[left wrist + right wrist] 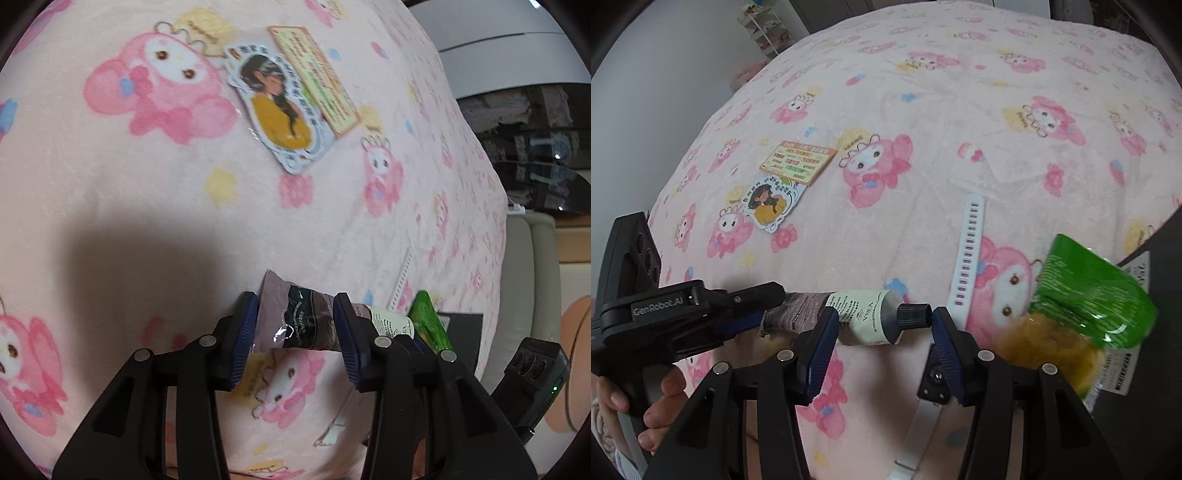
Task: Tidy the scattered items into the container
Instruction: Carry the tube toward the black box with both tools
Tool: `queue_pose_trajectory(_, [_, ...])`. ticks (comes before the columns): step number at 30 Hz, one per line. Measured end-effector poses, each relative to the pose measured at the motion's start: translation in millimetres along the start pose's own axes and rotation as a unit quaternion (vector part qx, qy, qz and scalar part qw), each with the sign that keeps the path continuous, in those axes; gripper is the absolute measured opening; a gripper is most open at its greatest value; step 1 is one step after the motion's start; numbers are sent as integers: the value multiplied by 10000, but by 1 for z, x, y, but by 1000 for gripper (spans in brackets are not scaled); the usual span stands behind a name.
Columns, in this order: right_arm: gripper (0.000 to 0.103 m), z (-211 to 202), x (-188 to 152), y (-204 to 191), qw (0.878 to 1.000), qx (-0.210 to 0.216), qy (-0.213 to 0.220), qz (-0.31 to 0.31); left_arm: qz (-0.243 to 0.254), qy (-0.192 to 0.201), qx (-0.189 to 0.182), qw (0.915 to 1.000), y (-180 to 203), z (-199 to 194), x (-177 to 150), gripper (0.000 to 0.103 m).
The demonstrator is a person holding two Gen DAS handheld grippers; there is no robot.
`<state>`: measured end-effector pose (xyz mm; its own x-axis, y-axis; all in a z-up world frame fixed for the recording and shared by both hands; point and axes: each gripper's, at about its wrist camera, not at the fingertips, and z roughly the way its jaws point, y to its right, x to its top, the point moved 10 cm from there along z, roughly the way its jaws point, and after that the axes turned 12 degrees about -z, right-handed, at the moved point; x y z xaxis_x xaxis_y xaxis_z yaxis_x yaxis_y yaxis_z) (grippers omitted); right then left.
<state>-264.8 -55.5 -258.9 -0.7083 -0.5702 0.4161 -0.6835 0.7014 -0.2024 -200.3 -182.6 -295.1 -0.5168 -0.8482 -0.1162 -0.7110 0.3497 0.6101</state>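
Left view: left gripper (297, 332) clamped on tube (295, 321) near flat end, lifting it off blanket (110, 206). Stickers (275, 107) lie far ahead.

Right view: right gripper (882, 328) fingers apart around tube's cap (914, 315), likely steadying it. Green bag (1089, 291) beside dark box (1167, 258), maybe container.

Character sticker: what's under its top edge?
The character sticker overlaps the lower edge of the orange-bordered card, both lying on the pink blanket. How much of the card it covers cannot be seen.
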Motion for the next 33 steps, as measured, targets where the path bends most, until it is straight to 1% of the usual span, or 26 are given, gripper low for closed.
queue_pose_trajectory(3, [49, -7, -5, 0, 10000, -25, -47, 10, 67, -22, 275, 9996, -4, 3, -5, 40])
queue_pose_trajectory(6, [49, -3, -17, -1, 9995, 102, -279, 124, -55, -194, 512, 9985, -12, 12, -10, 40])
queue_pose_trajectory(10, [49, 12, -27, 8, 9980, 172, -440, 415, -41, -260, 679, 9973, -15, 19, -12, 44])
queue_pose_trajectory(14, [49, 20, -25, 14, 9980, 138, -381, 478, 19, -326, 768, 9965, -13, 31, -15, 47])
queue_pose_trajectory(19, [50, 23, -23, 11, 9988, -120, -423, 197, 116, -267, 715, 9970, -9, 30, -16, 47])
queue_pose_trajectory(21, [50, 19, -23, 10, 9990, -225, -380, 108, 185, -246, 633, 9975, -5, 28, -17, 43])
queue_pose_trajectory(23, [50, 12, -24, 12, 9990, -275, -330, 158, 309, -222, 550, 9978, 1, 23, -20, 41])
queue_pose_trajectory(26, [49, -1, -25, 14, 9989, -348, -270, 160, 493, -187, 427, 9977, 9, 17, -25, 41])
queue_pose_trajectory(33, [49, -44, -24, 12, 9979, -642, -65, -69, 865, -140, -185, 9960, 34, -5, -42, 41])
